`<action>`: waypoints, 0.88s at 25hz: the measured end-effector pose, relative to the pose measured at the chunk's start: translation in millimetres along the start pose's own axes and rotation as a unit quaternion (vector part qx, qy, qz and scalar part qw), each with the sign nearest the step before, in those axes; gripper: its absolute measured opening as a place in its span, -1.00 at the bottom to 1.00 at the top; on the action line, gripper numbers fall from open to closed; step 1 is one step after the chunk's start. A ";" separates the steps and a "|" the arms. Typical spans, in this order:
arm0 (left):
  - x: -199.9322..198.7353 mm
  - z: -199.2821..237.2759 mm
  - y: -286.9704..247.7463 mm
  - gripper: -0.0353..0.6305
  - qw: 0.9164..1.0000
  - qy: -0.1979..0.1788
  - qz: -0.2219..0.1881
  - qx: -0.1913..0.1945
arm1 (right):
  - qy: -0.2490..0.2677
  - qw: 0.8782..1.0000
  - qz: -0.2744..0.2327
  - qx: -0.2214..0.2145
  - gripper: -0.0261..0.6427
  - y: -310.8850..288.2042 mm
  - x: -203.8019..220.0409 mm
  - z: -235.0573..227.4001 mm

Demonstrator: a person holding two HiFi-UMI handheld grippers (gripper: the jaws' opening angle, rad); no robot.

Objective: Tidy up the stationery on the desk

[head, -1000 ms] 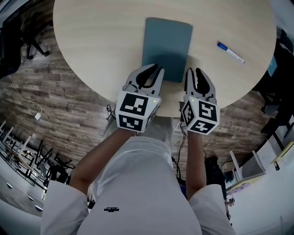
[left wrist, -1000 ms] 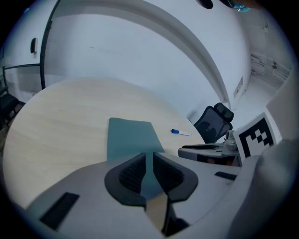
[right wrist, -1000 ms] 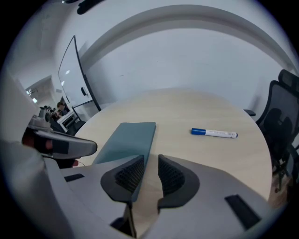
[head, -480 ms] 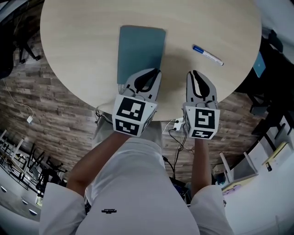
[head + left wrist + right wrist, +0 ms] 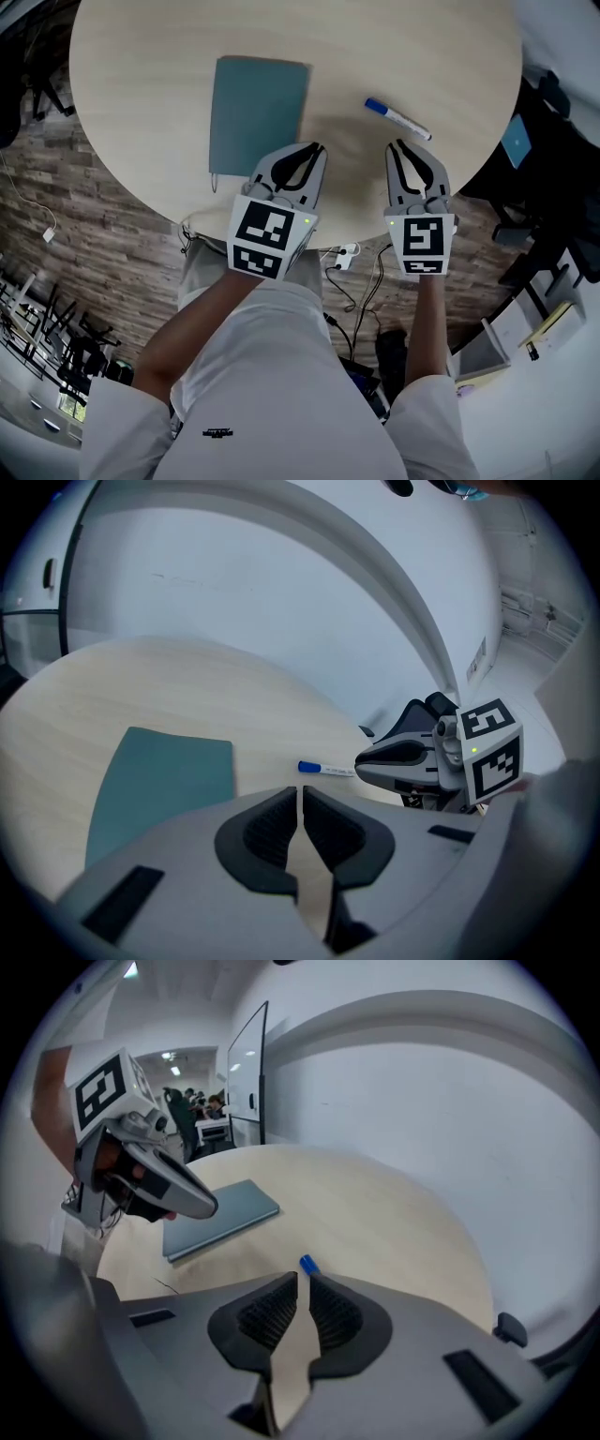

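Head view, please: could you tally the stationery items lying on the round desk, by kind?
Teal notebook: 1
White marker with a blue cap: 1
Total: 2

Office, round desk (image 5: 375,47), chairs (image 5: 80,352) nearby
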State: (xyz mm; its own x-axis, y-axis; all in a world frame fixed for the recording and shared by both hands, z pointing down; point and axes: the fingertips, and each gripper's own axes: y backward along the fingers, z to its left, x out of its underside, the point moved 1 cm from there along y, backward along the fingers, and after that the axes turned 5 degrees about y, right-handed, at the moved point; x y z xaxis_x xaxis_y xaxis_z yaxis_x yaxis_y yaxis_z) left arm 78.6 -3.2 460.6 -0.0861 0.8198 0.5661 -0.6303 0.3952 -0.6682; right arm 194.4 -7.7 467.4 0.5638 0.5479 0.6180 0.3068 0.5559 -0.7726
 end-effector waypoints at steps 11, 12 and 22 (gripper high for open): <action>9.9 -19.0 -20.2 -0.78 1.000 0.009 0.006 -0.024 | 0.092 0.994 0.039 -0.034 -0.57 -14.5 44.6 -46.4; 10.4 -19.8 -21.3 -0.78 1.000 0.010 0.007 -0.024 | 0.098 0.994 0.043 -0.037 -0.56 -17.6 46.7 -48.3; 14.8 -23.3 -28.5 -0.78 0.999 0.009 0.019 -0.030 | 0.153 0.983 0.082 -0.066 -0.57 -39.5 72.7 -54.8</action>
State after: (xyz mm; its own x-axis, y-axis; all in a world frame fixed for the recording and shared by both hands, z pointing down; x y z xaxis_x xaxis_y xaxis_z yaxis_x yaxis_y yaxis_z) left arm 113.2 7.4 476.7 -0.0939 0.8418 0.5316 -0.5792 0.3881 -0.7168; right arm 265.3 -24.1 534.9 0.8120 0.3991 0.4258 0.2771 0.3785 -0.8832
